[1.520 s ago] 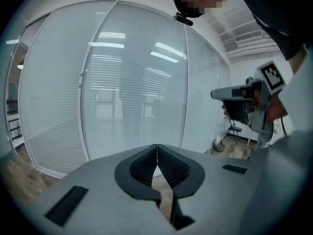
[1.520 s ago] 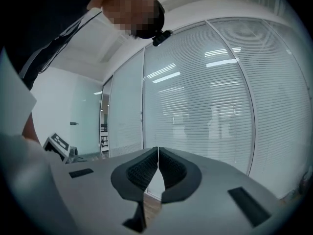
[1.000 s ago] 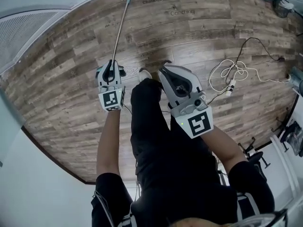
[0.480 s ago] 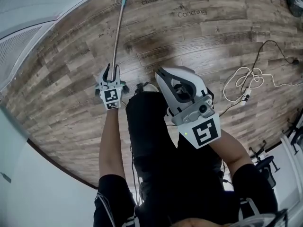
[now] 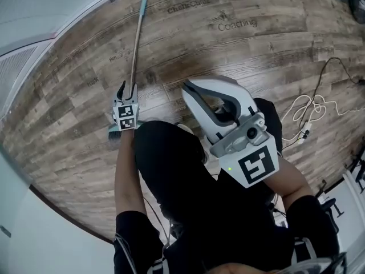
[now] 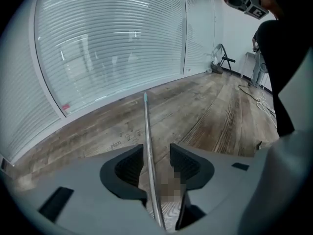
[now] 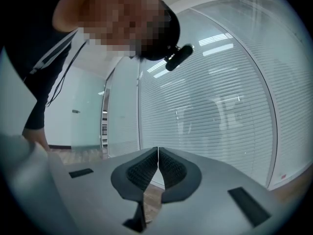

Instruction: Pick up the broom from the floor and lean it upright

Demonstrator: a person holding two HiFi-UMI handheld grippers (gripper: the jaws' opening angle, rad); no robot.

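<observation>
Head view shows one broom [image 5: 135, 50] between left gripper's [image 5: 128, 89] just-opened jaws; right gripper's [image 7: 157, 153] jaws pressed together.

L gripper [image 6: 157, 155] pointed steeply down at the end of a straight L arm [image 5: 126, 170], jaws apart (they had just been opening), the broom handle [image 6: 146, 131] running between them, not clamped. R gripper [image 7: 157, 155] sat level, nearer the body, jaws shut together w/ nothing between; R arm [image 5: 291, 181] bent.

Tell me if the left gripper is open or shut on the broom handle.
Open. The left gripper has just been opening; its jaws stand apart with the broom handle between them, unclamped.
</observation>
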